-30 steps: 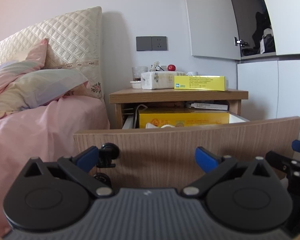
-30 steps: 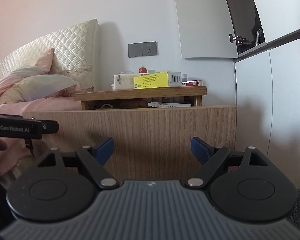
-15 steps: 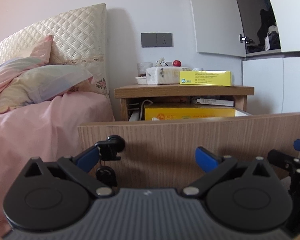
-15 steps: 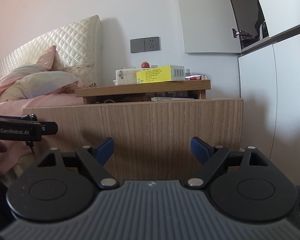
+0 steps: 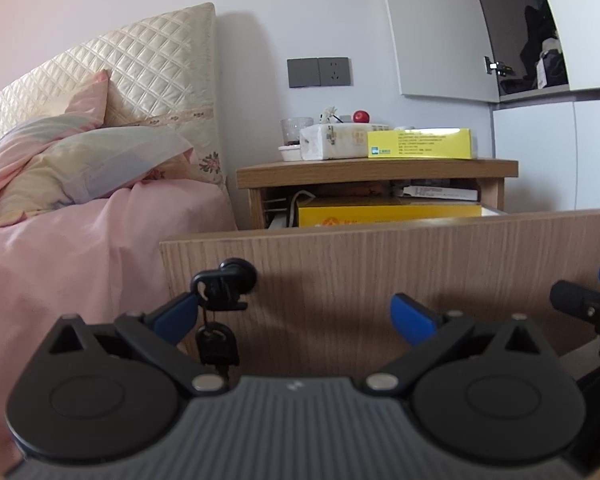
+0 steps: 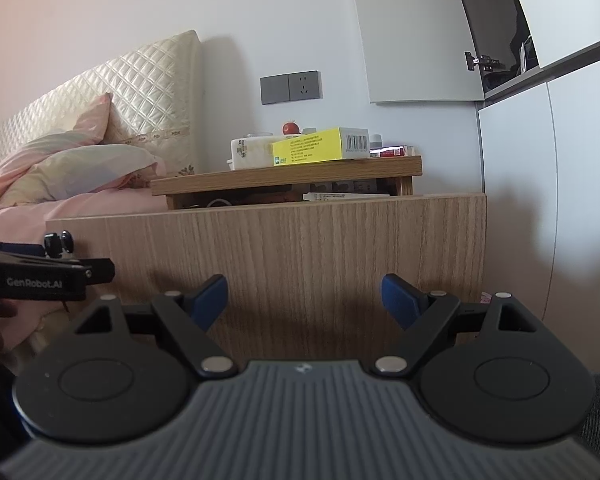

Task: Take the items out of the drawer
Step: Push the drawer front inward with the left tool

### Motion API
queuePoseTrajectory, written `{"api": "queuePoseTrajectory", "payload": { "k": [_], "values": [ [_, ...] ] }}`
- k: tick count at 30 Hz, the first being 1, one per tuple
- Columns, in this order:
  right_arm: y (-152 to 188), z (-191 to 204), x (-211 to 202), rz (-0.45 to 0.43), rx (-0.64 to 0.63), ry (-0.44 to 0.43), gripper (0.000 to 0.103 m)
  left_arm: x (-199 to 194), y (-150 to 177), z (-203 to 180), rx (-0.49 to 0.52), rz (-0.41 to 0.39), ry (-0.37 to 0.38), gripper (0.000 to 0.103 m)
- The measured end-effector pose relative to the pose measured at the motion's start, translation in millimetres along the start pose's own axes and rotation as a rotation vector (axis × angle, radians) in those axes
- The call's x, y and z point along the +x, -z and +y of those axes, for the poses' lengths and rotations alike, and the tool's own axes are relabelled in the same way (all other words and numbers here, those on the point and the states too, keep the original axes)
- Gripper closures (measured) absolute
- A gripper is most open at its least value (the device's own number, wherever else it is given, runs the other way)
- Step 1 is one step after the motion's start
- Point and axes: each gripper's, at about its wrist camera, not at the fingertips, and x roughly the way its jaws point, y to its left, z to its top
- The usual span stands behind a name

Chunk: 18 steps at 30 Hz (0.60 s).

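Left wrist view: the left gripper (image 5: pixel 296 314), jaws spread and empty, faces the drawer (image 5: pixel 400 276) front; a yellow box (image 5: pixel 388 211) lies inside, behind the front.

Right wrist view: the right gripper (image 6: pixel 302 296), also spread, waits before the drawer front. The drawer looks open; next, I think, one gripper must rise over the front to reach the box.

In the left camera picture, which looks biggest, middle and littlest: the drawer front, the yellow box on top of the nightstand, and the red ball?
1. Drawer front, far the biggest, though it is also nearest the camera.
2. Yellow box on the nightstand.
3. Red ball, the littlest.
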Motion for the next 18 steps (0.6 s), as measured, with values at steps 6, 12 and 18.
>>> {"api": "queuePoseTrajectory", "payload": {
  "k": [6, 12, 18],
  "values": [
    [-1.0, -0.8, 1.2, 0.000, 0.007, -0.005, 0.017, 3.8, 2.5, -0.1, 0.004, 0.017, -0.003, 0.000],
    [-1.1, -2.5, 1.6, 0.001, 0.022, -0.007, 0.017, 6.4, 4.2, -0.8, 0.010, 0.026, -0.007, 0.000],
    [-1.1, -4.1, 2.1, 0.002, 0.036, -0.009, 0.017, 9.9, 3.9, -1.3, 0.004, 0.033, -0.008, 0.000]
  ]
}}
